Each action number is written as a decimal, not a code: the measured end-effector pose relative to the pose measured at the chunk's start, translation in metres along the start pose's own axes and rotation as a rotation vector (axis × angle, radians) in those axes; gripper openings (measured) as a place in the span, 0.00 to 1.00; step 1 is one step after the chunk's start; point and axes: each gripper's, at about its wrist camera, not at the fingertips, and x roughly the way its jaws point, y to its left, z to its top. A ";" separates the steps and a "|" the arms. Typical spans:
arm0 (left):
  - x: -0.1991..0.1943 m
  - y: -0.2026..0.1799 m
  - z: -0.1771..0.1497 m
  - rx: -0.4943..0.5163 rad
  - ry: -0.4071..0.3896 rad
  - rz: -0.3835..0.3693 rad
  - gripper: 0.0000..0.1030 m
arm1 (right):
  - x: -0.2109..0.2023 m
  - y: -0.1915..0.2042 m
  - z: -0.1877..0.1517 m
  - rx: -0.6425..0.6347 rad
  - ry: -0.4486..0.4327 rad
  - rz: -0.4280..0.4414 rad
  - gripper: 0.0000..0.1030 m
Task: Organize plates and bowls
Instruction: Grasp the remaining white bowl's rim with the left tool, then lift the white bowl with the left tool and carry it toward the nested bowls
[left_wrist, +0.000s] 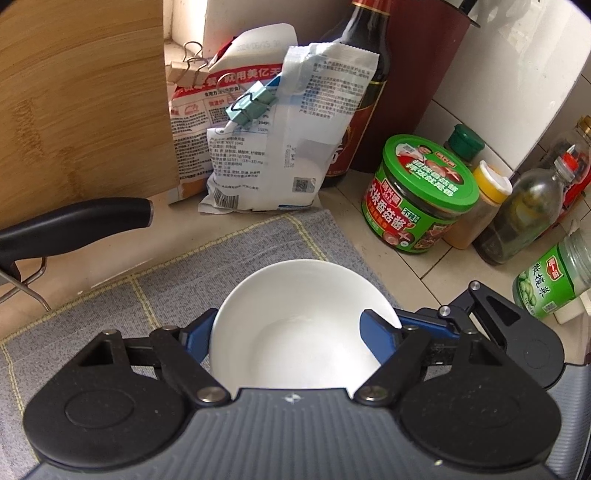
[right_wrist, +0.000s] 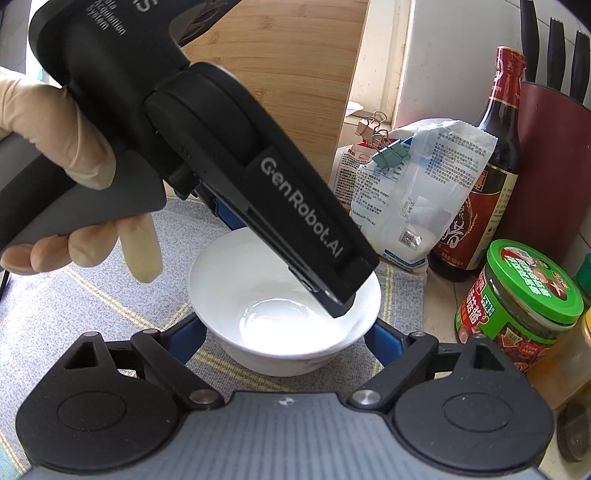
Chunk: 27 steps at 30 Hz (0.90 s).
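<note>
One white bowl (left_wrist: 295, 291) stands on a grey checked cloth (left_wrist: 221, 258), and both grippers are at it. My left gripper (left_wrist: 288, 317) reaches down onto it: its left blue finger (left_wrist: 199, 339) is outside the left wall, while its right blue finger (left_wrist: 380, 336) lies over the rim inside the bowl. I see no firm pinch. In the right wrist view the bowl (right_wrist: 236, 273) sits between the blue fingers of my right gripper (right_wrist: 285, 325). Both touch its outer wall, below the rim. The left gripper's black finger (right_wrist: 332, 295) dips into the bowl from the upper left.
A gloved hand (right_wrist: 66, 140) holds the left gripper. Behind the cloth stand a wooden cutting board (left_wrist: 74, 110), clipped food bags (left_wrist: 266, 147), a dark sauce bottle (left_wrist: 369, 55), a green-lidded jar (left_wrist: 417, 195) and several bottles (left_wrist: 528, 210). A black knife handle (left_wrist: 74, 221) juts in at left.
</note>
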 end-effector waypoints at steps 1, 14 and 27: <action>0.000 0.000 0.000 0.003 0.003 0.003 0.77 | 0.000 0.000 0.000 0.000 0.000 0.000 0.92; -0.013 -0.005 -0.002 0.021 -0.010 0.005 0.77 | -0.006 0.001 0.005 -0.005 0.007 0.002 0.92; -0.056 -0.005 -0.024 -0.040 -0.013 0.016 0.77 | -0.032 0.017 0.019 -0.025 0.051 0.079 0.92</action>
